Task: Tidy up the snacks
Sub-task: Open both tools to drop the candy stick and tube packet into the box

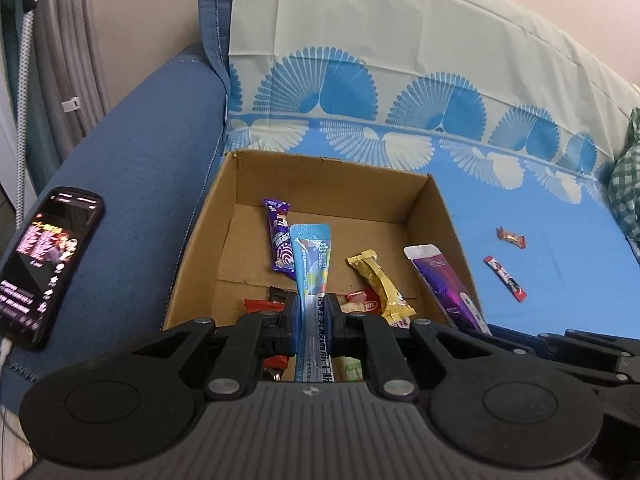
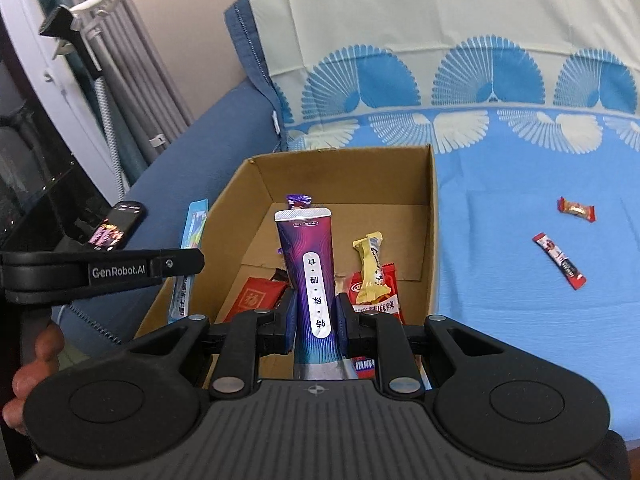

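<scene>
An open cardboard box [image 1: 308, 184] [image 2: 340, 176] sits on the sofa seat and holds several snacks: a purple bar [image 1: 279, 240], a yellow bar [image 1: 380, 280] [image 2: 370, 268] and red packs [image 2: 256, 296]. My left gripper [image 1: 313, 312] is shut on a light blue stick pack [image 1: 311, 272], held over the box's near side. My right gripper [image 2: 314, 316] is shut on a purple stick pack [image 2: 310, 264] [image 1: 444, 284], also above the box. Two small red snacks [image 1: 511, 237] [image 1: 505, 278] [image 2: 576, 209] [image 2: 559, 260] lie on the blue cloth to the right of the box.
A lit phone [image 1: 48, 264] [image 2: 118, 224] rests on the blue sofa arm [image 1: 140, 168] left of the box. A patterned blue cloth [image 1: 520, 208] [image 2: 520, 184] covers seat and backrest. A green checked fabric [image 1: 626, 184] lies at the far right. A hand [image 2: 28, 372] grips the left tool.
</scene>
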`<action>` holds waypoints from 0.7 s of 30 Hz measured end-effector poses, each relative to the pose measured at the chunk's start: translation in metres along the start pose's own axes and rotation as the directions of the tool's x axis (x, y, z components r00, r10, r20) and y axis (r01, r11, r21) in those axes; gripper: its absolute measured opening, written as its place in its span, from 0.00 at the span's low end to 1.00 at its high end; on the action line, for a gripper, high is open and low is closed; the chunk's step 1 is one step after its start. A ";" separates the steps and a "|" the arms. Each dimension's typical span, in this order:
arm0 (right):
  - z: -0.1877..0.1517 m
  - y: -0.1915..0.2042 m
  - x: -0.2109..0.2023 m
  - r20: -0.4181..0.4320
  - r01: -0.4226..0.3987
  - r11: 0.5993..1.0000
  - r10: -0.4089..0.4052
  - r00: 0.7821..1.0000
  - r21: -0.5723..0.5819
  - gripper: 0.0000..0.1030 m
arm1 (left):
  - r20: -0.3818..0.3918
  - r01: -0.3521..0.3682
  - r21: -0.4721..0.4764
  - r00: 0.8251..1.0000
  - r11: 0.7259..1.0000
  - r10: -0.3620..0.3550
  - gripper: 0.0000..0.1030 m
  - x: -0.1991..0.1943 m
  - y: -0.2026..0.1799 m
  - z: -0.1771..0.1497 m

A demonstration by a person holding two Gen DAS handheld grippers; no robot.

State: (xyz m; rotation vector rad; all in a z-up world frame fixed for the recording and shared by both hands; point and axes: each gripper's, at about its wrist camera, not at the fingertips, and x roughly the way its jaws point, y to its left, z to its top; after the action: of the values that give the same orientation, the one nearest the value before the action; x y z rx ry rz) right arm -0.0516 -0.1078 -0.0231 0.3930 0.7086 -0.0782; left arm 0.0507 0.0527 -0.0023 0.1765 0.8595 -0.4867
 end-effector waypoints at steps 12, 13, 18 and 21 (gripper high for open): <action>0.008 -0.015 0.054 -0.053 0.024 0.999 -0.022 0.998 0.031 0.21 | -0.083 -0.038 0.005 0.996 0.999 0.038 0.12 0.062 0.009 0.005; 0.009 -0.016 0.057 -0.055 0.027 0.999 -0.025 0.998 0.030 0.21 | -0.090 -0.042 0.007 0.995 0.999 0.042 0.12 0.067 0.010 0.005; 0.012 -0.020 0.071 -0.076 0.023 0.999 -0.020 0.997 0.040 0.26 | -0.120 -0.060 0.005 0.991 0.998 0.060 0.23 0.081 0.014 0.004; 0.019 -0.024 0.068 -0.064 0.010 0.994 -0.003 0.998 0.106 0.58 | -0.133 -0.060 -0.023 0.990 0.998 0.057 0.98 0.079 0.019 0.008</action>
State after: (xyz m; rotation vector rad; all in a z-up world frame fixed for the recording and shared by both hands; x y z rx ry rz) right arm 0.0068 -0.1329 -0.0614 0.4967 0.7708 -0.1102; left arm 0.1087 0.0404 -0.0580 0.2106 0.9872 -0.4120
